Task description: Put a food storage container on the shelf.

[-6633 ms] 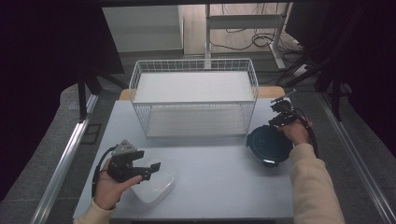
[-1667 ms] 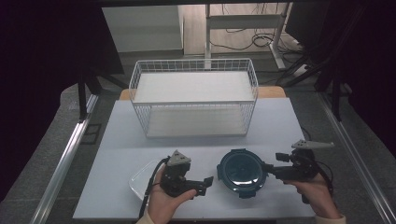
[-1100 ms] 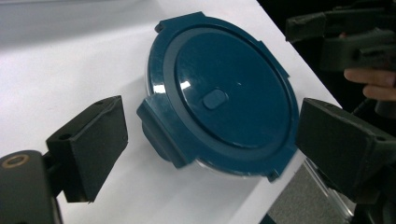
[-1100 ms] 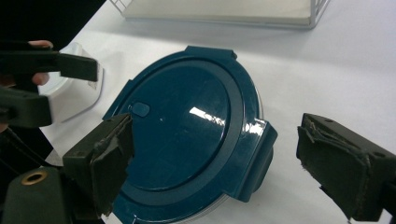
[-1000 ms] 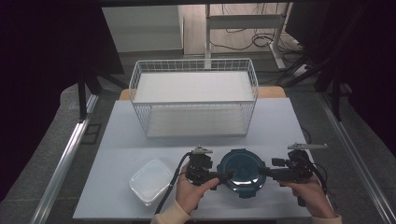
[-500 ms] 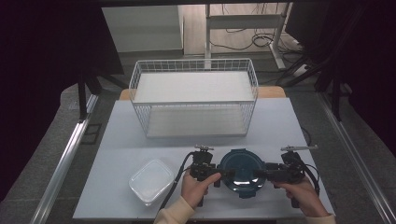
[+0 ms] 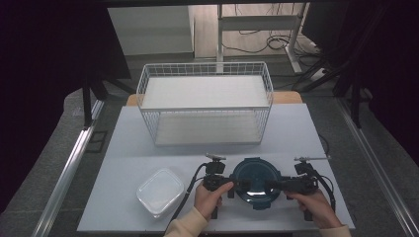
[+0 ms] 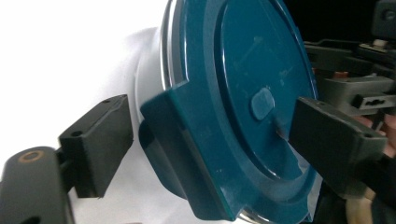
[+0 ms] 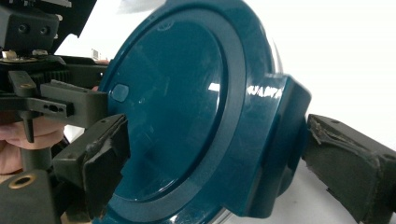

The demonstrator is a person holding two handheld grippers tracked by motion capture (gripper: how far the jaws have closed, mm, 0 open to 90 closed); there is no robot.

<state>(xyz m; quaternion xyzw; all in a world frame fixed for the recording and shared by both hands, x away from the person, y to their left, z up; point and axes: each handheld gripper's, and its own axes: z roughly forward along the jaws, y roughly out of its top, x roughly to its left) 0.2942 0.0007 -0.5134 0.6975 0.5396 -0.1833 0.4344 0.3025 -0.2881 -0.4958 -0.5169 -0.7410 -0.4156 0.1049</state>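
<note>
A round container with a dark teal lid sits near the table's front edge. My left gripper reaches in at its left side and my right gripper at its right, facing each other. In the left gripper view the lid's side latch lies between my left gripper's jaws, which have just been closing a little, with a gap at one jaw. In the right gripper view the opposite latch sits between my right gripper's wide-set jaws.
A clear lidded plastic box rests to the left of the left hand. A white wire basket stands at the back middle of the grey table. Cables trail from both grippers.
Both grippers have sunk and closed in on the teal lid from either side, so its latches now lie between the jaws. The container and the clear box have stayed put.
</note>
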